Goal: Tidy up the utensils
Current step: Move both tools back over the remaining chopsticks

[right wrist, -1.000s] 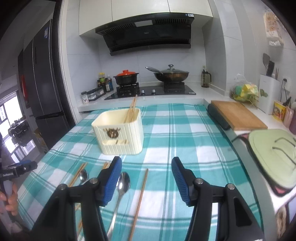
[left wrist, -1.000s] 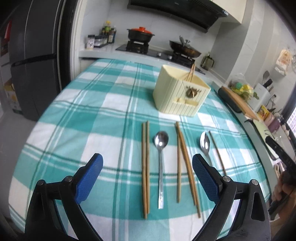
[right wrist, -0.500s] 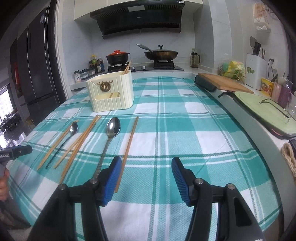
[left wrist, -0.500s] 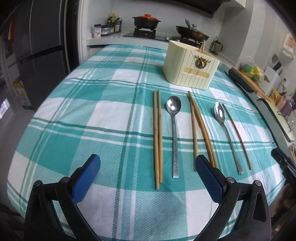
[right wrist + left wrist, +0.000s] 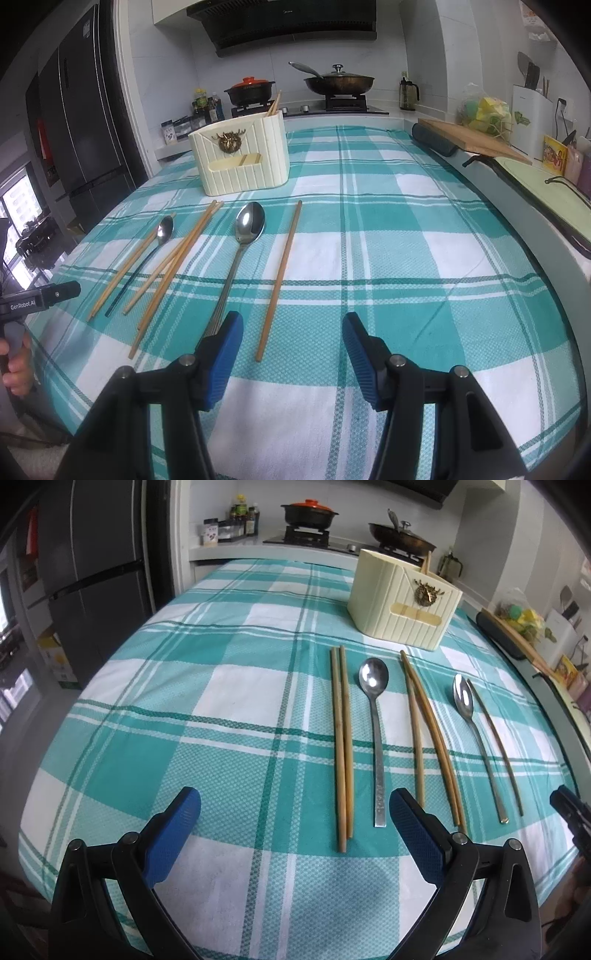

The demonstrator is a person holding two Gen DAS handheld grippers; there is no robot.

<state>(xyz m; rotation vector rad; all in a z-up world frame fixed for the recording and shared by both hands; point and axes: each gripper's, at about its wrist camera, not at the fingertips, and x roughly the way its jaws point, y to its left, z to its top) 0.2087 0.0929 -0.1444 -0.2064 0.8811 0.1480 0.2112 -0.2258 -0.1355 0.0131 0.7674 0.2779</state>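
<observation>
- Left wrist view, nearest: the left gripper (image 5: 293,836) has its blue pads spread wide with nothing between them, low over the near edge of the bench (image 5: 207,701). Its gap frames the ends of the left chopstick pair (image 5: 341,738) and the left spoon (image 5: 376,734), so it seems lined up for a first pick.
- Right wrist view, nearest: the right gripper (image 5: 291,360) is also spread and empty. The single chopstick (image 5: 280,273) ends just ahead of its gap, and the handle of the right spoon (image 5: 240,254) runs behind its left pad, so that handle's tip is hidden.
- Middle ground: the utensils lie in a row on the checked cloth, handles toward the person, probably so each can be pinched by its near end. Between the two spoons lies the middle chopstick pair (image 5: 428,734), crossing slightly.
- A hand (image 5: 14,369) at the left edge of the right view holds the other gripper's handle and is cut off by the frame.
- Farther: the cream holder (image 5: 402,605) stands upright beyond the row, likely the destination. A few chopsticks (image 5: 274,103) poke up from it; how it is divided inside cannot be seen.
- Farthest: the stove (image 5: 303,107) with pots stands behind the bench; the small jars beside it are too small to read.
</observation>
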